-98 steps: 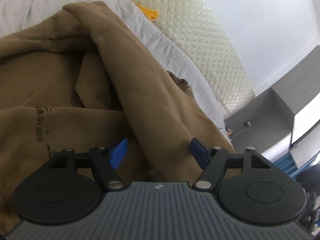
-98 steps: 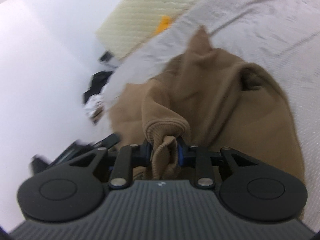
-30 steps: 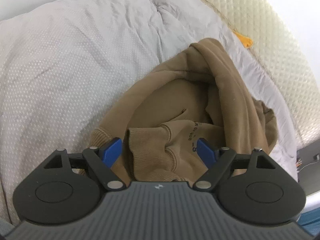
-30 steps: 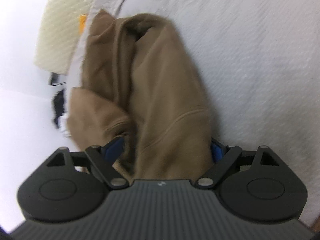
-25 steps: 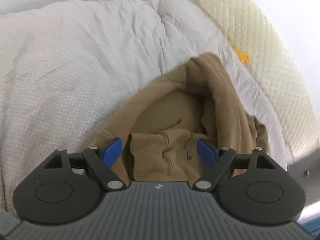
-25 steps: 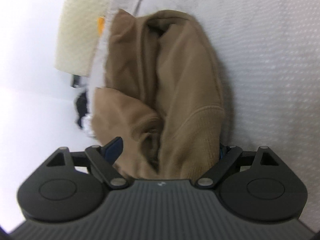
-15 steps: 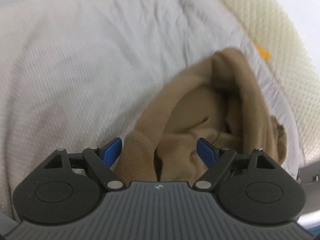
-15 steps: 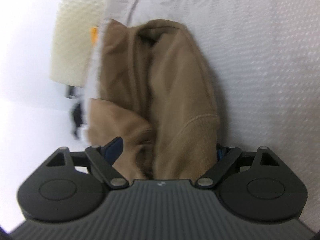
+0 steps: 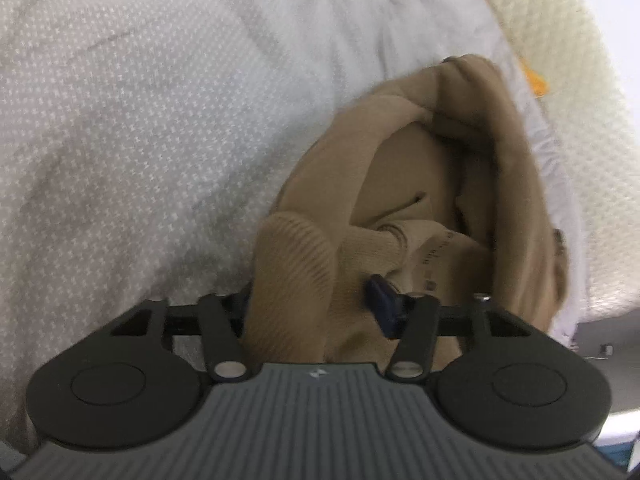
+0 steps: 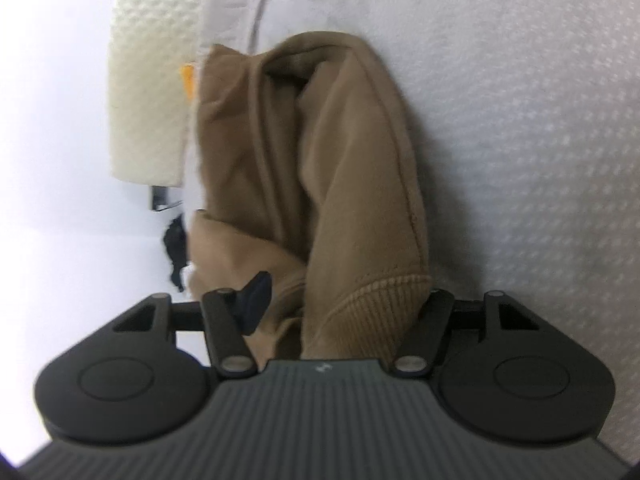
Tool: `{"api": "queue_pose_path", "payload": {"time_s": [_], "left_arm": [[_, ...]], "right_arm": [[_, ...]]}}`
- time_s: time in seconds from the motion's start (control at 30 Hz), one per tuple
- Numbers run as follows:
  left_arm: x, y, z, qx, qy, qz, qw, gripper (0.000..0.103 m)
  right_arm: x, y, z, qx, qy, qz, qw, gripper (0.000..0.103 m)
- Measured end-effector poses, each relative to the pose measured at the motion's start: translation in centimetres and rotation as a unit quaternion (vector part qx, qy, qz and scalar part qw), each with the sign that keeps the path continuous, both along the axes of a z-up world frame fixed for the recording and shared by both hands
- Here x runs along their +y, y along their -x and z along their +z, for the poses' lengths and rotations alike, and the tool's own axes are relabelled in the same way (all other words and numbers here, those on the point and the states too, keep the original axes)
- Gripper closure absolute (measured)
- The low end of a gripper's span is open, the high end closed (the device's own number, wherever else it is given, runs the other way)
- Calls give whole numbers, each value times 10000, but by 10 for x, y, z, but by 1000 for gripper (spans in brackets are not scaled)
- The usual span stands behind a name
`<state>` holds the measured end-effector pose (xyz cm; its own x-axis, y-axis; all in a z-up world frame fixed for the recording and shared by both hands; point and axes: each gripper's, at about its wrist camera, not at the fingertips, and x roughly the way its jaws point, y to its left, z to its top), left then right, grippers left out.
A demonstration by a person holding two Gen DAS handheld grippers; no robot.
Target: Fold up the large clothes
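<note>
- Brown hoodie (image 9: 404, 184) lies bunched at the bed's edge, against the cream headboard (image 9: 568, 64); open white duvet (image 9: 140, 120) spreads toward 10 o'clock.
- Left gripper (image 9: 310, 300) tilts steeply down, jaws closing around the ribbed hem.
- Right gripper (image 10: 344, 300) angles shallower, jaws closing over a ribbed cuff (image 10: 380, 304).

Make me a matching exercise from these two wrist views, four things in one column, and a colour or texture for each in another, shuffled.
Things:
1. bunched hooded sweatshirt
2. dotted bed cover
3. quilted headboard pad
4. small tag beside that pad

Descriptions:
A. cream, diamond-stitched
B. orange
C. tan, with ribbed cuffs
D. pale grey, speckled white

Pairs: 1-C, 2-D, 3-A, 4-B
</note>
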<state>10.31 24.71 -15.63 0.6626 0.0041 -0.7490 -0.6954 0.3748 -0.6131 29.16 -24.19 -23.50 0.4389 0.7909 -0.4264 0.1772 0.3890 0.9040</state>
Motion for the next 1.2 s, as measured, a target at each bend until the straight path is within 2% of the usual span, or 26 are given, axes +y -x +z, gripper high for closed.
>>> {"api": "queue_pose_path", "payload": {"time_s": [0.13,0.33,0.47,0.57,0.63,0.67,0.7,0.8,0.9,1.0,1.2], "left_arm": [[-3,7,7,-251,-10,-133,9996,49],[-1,-23,-14,327,72,-26,9994,45],[-2,-29,-17,410,76,11,9991,43],[-5,-31,-16,440,14,-41,9990,44],[-10,-38,-17,511,-104,-175,9985,48],[-11,-39,-17,506,-103,-196,9985,53],[-10,-39,-17,485,-89,-200,9986,60],[-10,-39,-13,425,-226,-220,9986,76],[-9,-36,-1,283,-329,-287,9986,83],[-1,-27,16,-5,-202,-309,9993,86],[-1,-22,60,-319,-488,-565,9967,90]], "right_arm": [[9,0,5,-123,271,150,9994,38],[17,-4,-4,31,758,234,9968,40],[21,-5,1,-167,878,247,9957,40],[25,-8,-3,-180,1006,345,9942,55],[29,-10,-7,-178,1085,409,9931,68],[31,-10,-7,-170,1139,449,9923,76],[32,-10,-7,-170,1148,473,9921,79],[30,-9,-2,-277,956,462,9940,89],[32,-4,13,-692,750,520,9934,90],[30,-3,27,-999,498,581,9920,90],[18,-2,45,-1355,-41,587,9890,90]]}}
